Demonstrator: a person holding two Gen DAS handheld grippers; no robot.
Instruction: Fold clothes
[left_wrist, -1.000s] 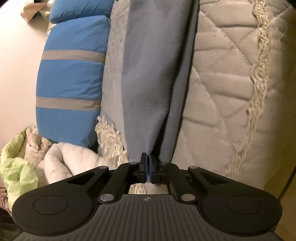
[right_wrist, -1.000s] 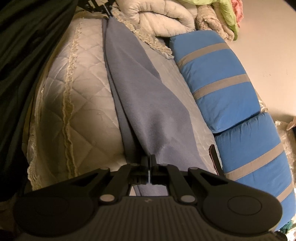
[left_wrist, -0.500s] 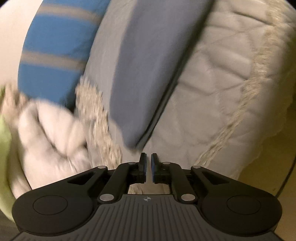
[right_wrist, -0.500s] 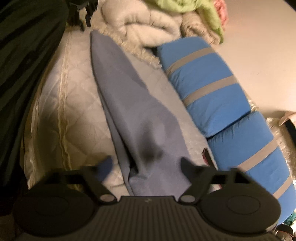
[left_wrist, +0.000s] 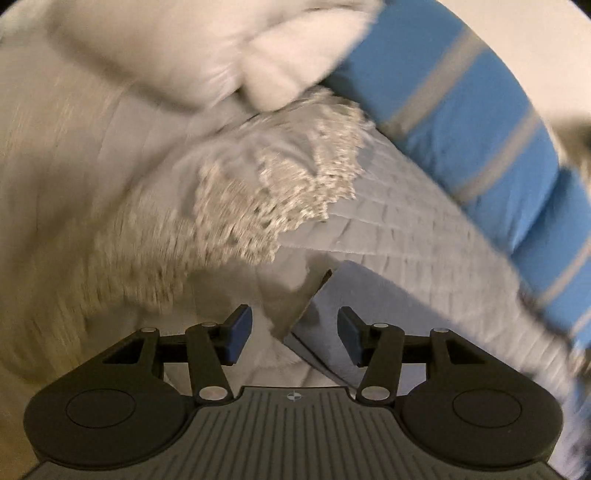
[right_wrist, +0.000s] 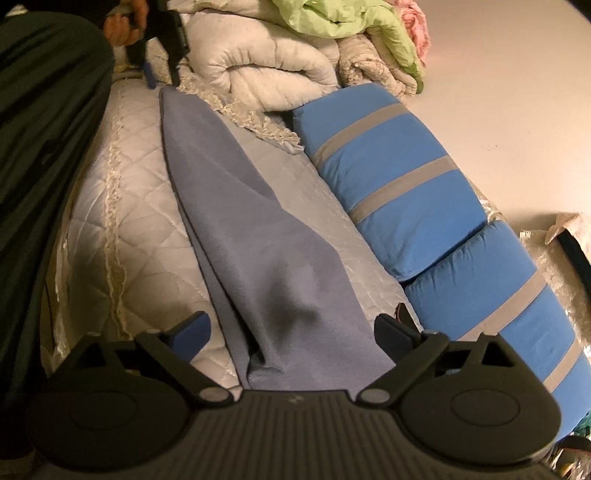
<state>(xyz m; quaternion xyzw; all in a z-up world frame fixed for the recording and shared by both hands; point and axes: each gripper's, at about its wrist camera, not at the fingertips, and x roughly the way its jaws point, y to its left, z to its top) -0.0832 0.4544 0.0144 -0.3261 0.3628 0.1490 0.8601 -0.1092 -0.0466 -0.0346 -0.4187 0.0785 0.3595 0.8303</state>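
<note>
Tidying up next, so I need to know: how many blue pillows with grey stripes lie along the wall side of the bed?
2. One blue pillow lies farther off, beside the rolled white duvet; the other blue pillow lies end to end with it, nearer the camera. More may be hidden beyond the frame.

A bedroom in a home is shown. A bed is covered by a quilted cream bedspread (right_wrist: 147, 229) trimmed with lace, and blue pillows with grey stripes (right_wrist: 399, 184) are lined along a plain wall (right_wrist: 498, 74). Rolled white bedding (right_wrist: 266, 62) and a green blanket (right_wrist: 343, 22) are piled at the far end.
</note>
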